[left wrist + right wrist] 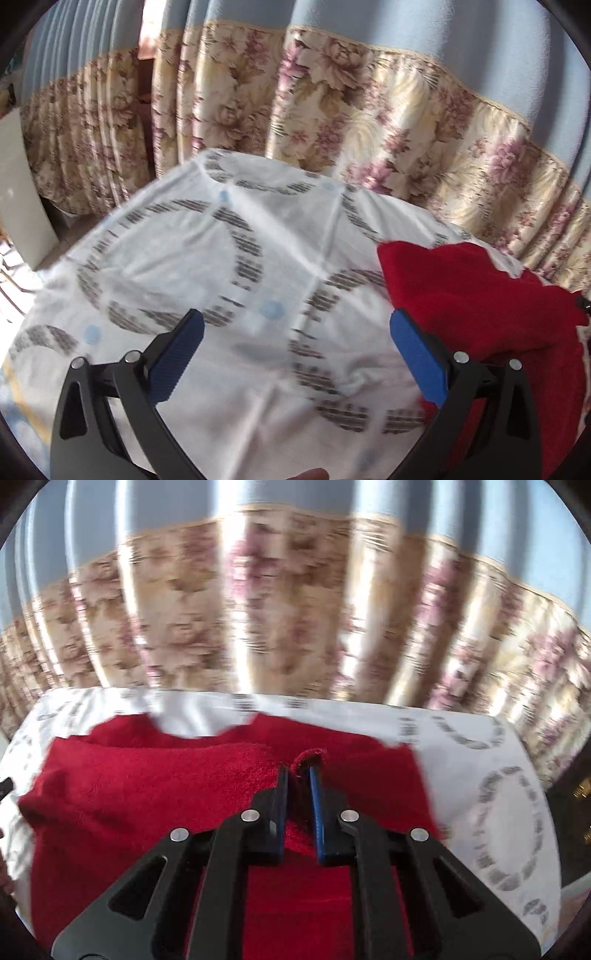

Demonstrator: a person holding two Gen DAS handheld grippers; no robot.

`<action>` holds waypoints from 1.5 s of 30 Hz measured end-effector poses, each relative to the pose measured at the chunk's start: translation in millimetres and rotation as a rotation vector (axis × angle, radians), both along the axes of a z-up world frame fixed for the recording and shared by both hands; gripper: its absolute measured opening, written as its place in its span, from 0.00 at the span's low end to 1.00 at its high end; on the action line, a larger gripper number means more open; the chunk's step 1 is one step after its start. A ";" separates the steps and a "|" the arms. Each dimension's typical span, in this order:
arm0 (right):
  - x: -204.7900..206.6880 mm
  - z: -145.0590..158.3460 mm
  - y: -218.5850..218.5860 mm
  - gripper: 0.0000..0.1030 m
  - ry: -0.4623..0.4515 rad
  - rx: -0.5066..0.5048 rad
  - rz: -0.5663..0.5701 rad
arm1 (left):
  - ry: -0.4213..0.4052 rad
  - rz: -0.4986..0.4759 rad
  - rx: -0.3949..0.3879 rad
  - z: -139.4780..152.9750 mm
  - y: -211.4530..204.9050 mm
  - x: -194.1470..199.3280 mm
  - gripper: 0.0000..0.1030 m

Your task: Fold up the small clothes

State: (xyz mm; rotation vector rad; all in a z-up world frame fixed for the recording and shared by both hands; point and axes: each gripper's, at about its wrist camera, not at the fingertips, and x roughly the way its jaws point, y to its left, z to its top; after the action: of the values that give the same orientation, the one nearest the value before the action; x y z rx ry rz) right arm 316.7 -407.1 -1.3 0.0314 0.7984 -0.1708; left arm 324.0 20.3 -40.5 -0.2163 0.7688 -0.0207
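Note:
A red fleece garment (pixel 155 786) lies on a white cloth with grey ring prints (pixel 480 746). My right gripper (pixel 299 775) is shut on a pinched-up edge of the red garment and holds it above the rest of the fabric. In the left wrist view the same red garment (pixel 480 295) lies at the right. My left gripper (pixel 295 325) is open and empty above the white cloth (pixel 221 266), its right finger close beside the garment's left edge.
A flowered curtain with a blue upper part (pixel 332 110) hangs right behind the covered surface; it also shows in the right wrist view (pixel 295 609). A dark object (pixel 576 812) stands at the right edge. A white panel (pixel 22 192) stands at the far left.

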 end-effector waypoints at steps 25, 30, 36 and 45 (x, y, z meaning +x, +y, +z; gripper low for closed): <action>-145.1 -12.2 -110.0 0.58 0.021 0.183 -0.057 | -0.002 -0.122 0.004 17.7 -43.7 -20.1 0.98; -243.4 -17.6 -91.2 0.58 0.032 0.111 -0.026 | -0.011 -0.150 0.035 32.7 -53.5 -30.4 0.98; -315.4 -37.6 -62.8 0.58 0.061 0.093 0.026 | -0.039 -0.133 0.176 44.4 -56.7 -112.8 0.98; -336.2 -52.1 -48.5 0.50 0.069 0.145 0.094 | 0.062 -0.048 0.129 4.4 -30.9 -268.1 0.98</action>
State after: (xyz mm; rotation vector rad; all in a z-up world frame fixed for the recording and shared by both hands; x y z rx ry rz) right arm -19.5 -455.6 -53.4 0.1249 0.8778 -0.0247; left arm 55.9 -10.6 -36.0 -0.0765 0.8344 -0.0095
